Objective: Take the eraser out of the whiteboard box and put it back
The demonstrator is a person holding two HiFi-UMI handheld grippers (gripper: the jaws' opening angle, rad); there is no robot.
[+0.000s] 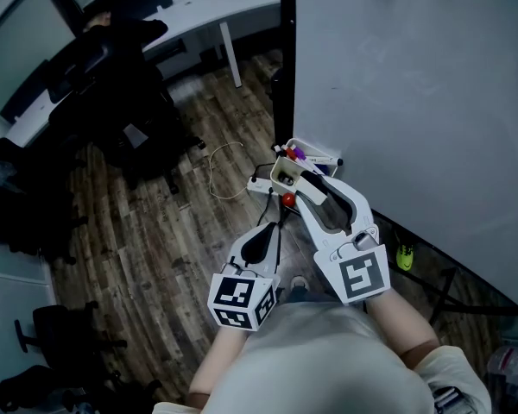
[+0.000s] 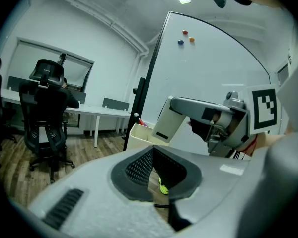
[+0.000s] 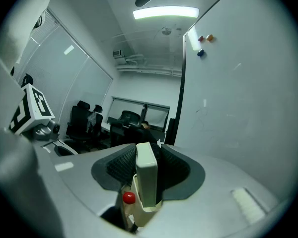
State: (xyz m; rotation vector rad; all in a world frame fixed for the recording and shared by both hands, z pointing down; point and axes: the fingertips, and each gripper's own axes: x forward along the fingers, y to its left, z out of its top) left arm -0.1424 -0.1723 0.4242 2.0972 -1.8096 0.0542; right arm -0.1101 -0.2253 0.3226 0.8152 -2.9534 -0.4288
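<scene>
The first half looks done. The eraser [image 3: 147,177] is out of the whiteboard box [image 1: 316,154] and the right tool [image 3: 146,168] is clenched on it, one pad on each broad face, so that this tool's own view shows it edge-on as a cream block. From the head view it sits just in front of the box, apart from it and a little nearer the person. The box hangs at the lower corner of the whiteboard [image 1: 414,102], by the board's dark frame edge, with marker ends standing in it. The left tool [image 1: 268,227] hangs lower and nearer the person, its tips drawn together on nothing; only floor shows through the hollow behind them. What is left, I judge, is the return: carry the eraser over the box's open top, lower it in and let go
</scene>
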